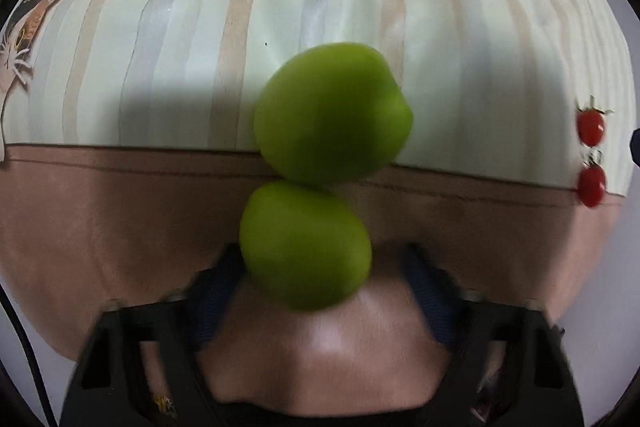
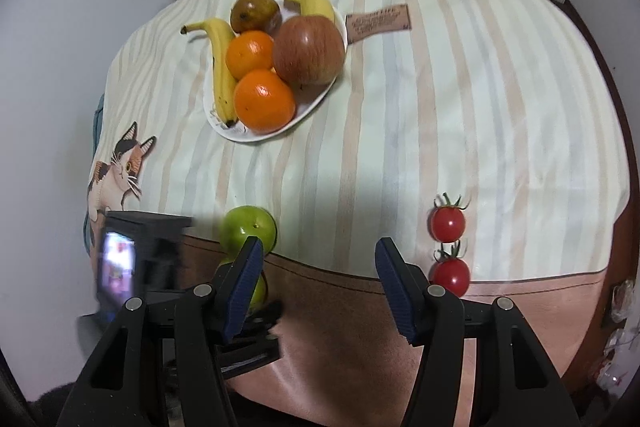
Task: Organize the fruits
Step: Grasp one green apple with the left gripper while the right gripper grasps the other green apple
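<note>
Left wrist view: left gripper (image 1: pixel 320 279) spread wide, the nearer green fruit (image 1: pixel 306 245) between its fingers, touching the farther green fruit (image 1: pixel 332 113). Right gripper (image 2: pixel 320 259) gapes empty, just right of both; plate (image 2: pixel 316 99) beyond.

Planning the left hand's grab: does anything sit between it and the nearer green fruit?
Nothing visible does: the left hand-held gripper is open right at the nearer green fruit; the farther green fruit lies beyond, touching it.
</note>
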A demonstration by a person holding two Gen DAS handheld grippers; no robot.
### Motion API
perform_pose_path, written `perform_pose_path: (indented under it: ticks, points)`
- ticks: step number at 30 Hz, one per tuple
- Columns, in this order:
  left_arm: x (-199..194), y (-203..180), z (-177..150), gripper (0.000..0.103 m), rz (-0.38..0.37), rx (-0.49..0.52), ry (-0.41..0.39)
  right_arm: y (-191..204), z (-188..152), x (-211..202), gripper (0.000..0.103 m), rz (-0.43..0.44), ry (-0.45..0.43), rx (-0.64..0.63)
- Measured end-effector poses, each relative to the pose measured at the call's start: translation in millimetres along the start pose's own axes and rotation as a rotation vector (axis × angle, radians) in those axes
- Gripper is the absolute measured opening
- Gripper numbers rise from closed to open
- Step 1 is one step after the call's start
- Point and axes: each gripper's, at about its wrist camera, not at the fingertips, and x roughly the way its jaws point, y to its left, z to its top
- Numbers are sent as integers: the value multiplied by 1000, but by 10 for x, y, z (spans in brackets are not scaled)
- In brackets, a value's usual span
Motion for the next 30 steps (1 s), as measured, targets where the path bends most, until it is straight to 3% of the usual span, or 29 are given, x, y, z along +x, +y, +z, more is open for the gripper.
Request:
perform_pose_path:
  ticks: [1,3,10,14,18,20,24,27,30]
  points:
    - [1,11,-11,54,18,-8,-19,5,16,41,61,1,8,-1]
    - [-28,64,-32,54,-1,-16,-37,16,44,75,61,11,15,3]
    - [-270,620,-166,54,93,-101,-94,147,113,316,61,68,60,30]
    - [-383,1086,-159,54,121,-174,-105,330,122,630,62,127,128,57]
    - [-375,1221,-75,54,96,-174,-96,523,103,1063,72,154,213,95]
    - [-357,1198,-64,55,98,-155,-95,575,80,1265,73,169,263,132]
    - [-292,1180,28,55,104,-119,-68,662,59,1434,74,135,258,169]
    - [-282,1223,29,55,94,-101,-59,721,48,1414,61,84,235,153]
    - [-281,1163,71,55,89,-84,-51,834,10,1377,61,52,237,96]
